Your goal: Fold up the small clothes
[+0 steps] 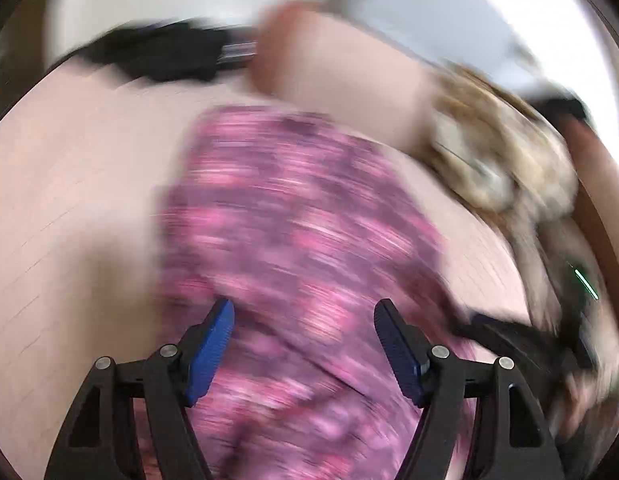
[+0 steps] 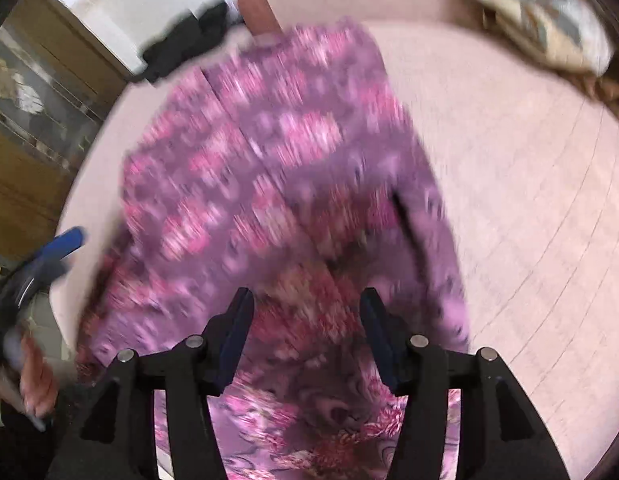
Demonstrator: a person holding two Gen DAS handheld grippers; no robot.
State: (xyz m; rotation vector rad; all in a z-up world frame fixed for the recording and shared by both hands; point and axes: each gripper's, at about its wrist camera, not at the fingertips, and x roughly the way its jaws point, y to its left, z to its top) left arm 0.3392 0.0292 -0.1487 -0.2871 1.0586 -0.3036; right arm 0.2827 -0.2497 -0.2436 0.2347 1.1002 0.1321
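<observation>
1. Left tongs [image 1: 304, 316] and right tongs [image 2: 306, 308] both spread apart, pads clear of cloth, nothing clamped; likely so as to take a fresh hold.
2. Just below both, pink-purple patterned garment [image 2: 293, 184] lying partly doubled over on the pale pink desk [image 2: 529, 200], reaching from its near edge toward the middle; laid flat, seemingly for the next fold.
3. Toward the far edge, a black item [image 1: 157, 56], blurred; toward the far right corner, a beige patterned bundle [image 1: 497, 160], probably clothes waiting.
</observation>
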